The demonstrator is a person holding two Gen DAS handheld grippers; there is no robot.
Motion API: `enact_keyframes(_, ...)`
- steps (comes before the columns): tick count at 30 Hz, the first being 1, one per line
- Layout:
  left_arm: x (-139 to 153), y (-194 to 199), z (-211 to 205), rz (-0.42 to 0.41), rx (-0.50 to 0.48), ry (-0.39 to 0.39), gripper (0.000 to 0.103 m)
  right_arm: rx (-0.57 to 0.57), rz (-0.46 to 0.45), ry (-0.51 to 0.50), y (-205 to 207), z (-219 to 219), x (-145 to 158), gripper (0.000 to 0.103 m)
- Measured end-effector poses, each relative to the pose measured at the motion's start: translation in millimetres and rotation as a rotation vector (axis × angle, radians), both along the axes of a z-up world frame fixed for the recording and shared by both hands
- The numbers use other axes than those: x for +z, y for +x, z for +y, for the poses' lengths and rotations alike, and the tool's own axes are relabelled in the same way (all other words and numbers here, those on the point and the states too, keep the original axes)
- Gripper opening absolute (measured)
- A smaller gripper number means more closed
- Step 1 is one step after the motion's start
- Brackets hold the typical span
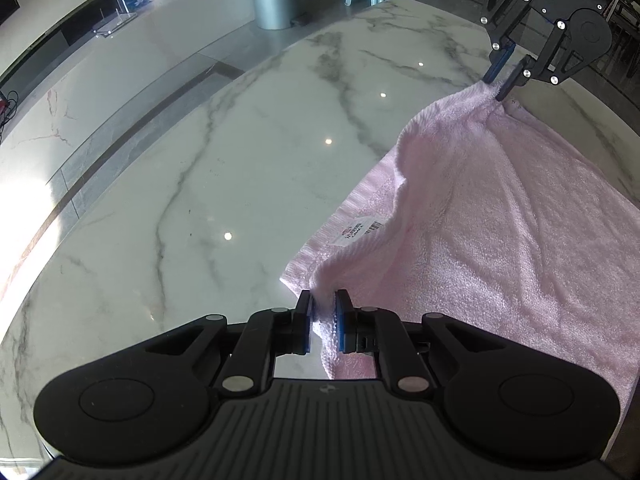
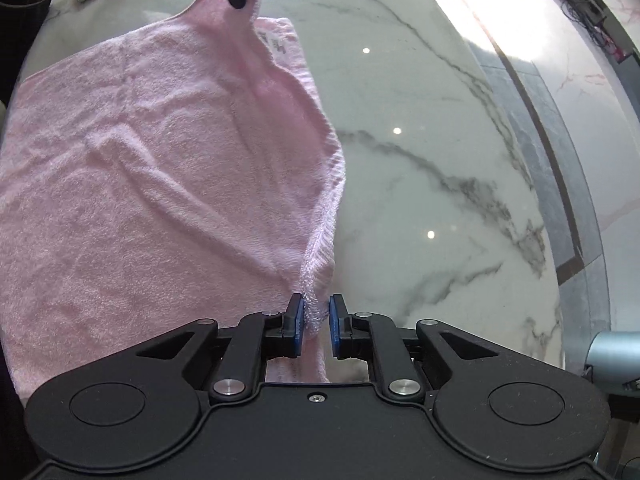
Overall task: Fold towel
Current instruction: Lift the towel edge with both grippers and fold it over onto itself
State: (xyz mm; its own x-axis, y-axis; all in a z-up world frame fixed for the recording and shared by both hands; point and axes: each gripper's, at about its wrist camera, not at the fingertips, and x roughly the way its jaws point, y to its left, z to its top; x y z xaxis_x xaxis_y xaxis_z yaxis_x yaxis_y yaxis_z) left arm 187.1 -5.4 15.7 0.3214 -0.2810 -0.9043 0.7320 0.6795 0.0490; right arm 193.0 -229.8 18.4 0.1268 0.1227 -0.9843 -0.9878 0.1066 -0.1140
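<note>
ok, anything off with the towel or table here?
Nothing damaged or spilled. The pink terry towel sags unevenly between the left tongs and right tongs, and its white barcode label faces up on the white marble table.

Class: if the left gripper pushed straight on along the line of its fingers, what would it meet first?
The left gripper is shut on a corner of the pink towel, so it already touches that. Beyond the fingertips, the lower towel layer or the marble table probably comes next; depth is unclear.

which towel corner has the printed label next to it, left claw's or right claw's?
The left claw's. The white label lies on the pink towel's lower layer just beyond the corner it pinches. The right claw grips the far corner, with no label nearby.
</note>
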Motion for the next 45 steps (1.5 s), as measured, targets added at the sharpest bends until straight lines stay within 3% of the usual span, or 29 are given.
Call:
enact_keyframes(7, 0.4, -20.9, -1.6, 0.029, -0.063, 0.014, 0.01, -0.008, 0.095, -0.018, -11.6, -2.5, -2.0, 0.022)
enact_keyframes(8, -0.6, -22.9, -1.6, 0.033, -0.068, 0.013, 0.01, -0.002, 0.085, -0.026, -13.5, -2.3, -1.8, 0.031)
enact_keyframes(10, -2.5, -26.0, -2.0, 0.041, -0.076, 0.007, 0.01, -0.002, 0.051, -0.032, -15.2, -3.0, 0.8, 0.04)
enact_keyframes(23, -25.8, -56.0, -15.3, 0.129, -0.194, 0.007, 0.01, 0.016, -0.018, 0.008, 3.1, 17.9, 6.9, 0.04)
enact_keyframes(30, -25.6, -50.2, -8.0, 0.125, -0.157, -0.014, 0.01, 0.069, 0.025, -0.061, -1.3, 23.8, -14.3, 0.041)
enact_keyframes(34, -20.6, -43.9, -3.1, 0.113, -0.137, -0.015, 0.01, 0.125, -0.035, -0.091, -8.6, 17.6, -27.1, 0.041)
enact_keyframes(37, -17.5, -39.7, -0.3, 0.106, -0.119, -0.019, 0.01, 0.108, -0.049, -0.093, -2.8, 13.0, -29.3, 0.036)
enact_keyframes(39, -16.6, -38.4, 0.1, 0.104, -0.113, -0.021, 0.01, 0.089, -0.05, -0.081, 1.5, 11.2, -28.1, 0.01)
enact_keyframes(45, -11.3, -34.8, 1.4, 0.094, -0.087, -0.008, 0.01, 0.079, -0.026, -0.05, -2.5, 9.6, -12.6, 0.005)
